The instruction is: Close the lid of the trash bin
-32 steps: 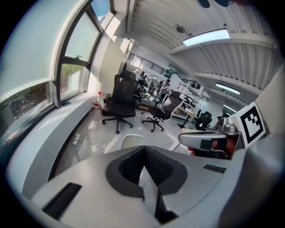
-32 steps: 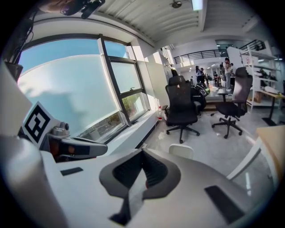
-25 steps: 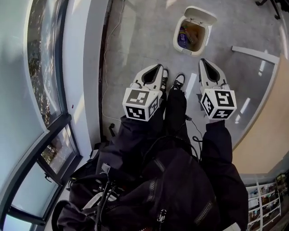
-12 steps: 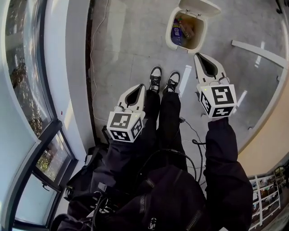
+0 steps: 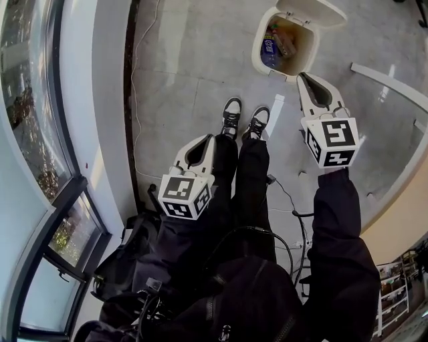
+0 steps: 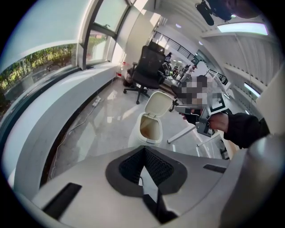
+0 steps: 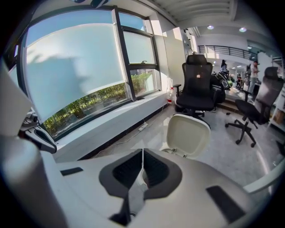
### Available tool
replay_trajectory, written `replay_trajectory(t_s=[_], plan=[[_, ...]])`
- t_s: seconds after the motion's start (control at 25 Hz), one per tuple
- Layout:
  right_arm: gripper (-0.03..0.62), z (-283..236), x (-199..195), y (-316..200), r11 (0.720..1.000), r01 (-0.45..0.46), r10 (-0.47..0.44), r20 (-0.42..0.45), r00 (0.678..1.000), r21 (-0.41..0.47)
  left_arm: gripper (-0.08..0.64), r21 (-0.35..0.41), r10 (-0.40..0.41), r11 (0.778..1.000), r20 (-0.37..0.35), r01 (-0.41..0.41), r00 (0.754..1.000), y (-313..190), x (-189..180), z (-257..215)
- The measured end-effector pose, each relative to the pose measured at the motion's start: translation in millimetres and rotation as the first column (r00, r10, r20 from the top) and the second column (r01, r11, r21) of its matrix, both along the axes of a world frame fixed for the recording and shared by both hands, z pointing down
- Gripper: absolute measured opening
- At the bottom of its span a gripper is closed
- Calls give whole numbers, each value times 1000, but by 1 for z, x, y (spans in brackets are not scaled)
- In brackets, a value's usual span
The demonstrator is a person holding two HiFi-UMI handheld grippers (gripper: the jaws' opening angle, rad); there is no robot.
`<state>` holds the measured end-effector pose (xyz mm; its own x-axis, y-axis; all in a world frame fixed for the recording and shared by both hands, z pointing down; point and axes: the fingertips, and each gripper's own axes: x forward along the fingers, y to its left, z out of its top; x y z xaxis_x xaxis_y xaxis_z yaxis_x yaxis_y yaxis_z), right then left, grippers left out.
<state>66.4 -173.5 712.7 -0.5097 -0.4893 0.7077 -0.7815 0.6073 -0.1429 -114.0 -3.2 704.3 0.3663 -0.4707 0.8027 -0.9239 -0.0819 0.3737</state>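
The cream trash bin [image 5: 262,60] stands on the floor ahead of my feet, with rubbish inside and its lid [image 5: 314,12] tipped up at the far side. My right gripper [image 5: 303,75] is shut and empty, its tip just short of the bin's near right rim. In the right gripper view the raised lid [image 7: 187,135] stands right beyond the closed jaws. My left gripper [image 5: 209,136] is also shut and empty, held low by my left leg, well back from the bin. The left gripper view shows the open bin [image 6: 149,129] and the right gripper [image 6: 187,108] beside it.
A curved window ledge [image 5: 110,100] runs along the left, with a cable [image 5: 136,93] on the floor beside it. A white bar [image 5: 391,79] lies right of the bin. Black office chairs [image 7: 198,87] stand behind it. My shoes [image 5: 244,119] are just before the bin.
My right gripper has come closer to the bin's rim. My left gripper has dropped back toward my leg. The lid is still up.
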Motion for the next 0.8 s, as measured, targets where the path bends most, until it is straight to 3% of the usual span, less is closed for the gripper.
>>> replay_trajectory(t_s=[0.56,0.8], plan=[[8,8,19,-97,991,105,-93,-136,986,79,2,-43,-9,999,-9,9,1000,-2,-4,15],[8,4,38,-157,987,77,-51,-177,983,141,2,-55,-17,998,-9,17,1000,-9,-4,21]])
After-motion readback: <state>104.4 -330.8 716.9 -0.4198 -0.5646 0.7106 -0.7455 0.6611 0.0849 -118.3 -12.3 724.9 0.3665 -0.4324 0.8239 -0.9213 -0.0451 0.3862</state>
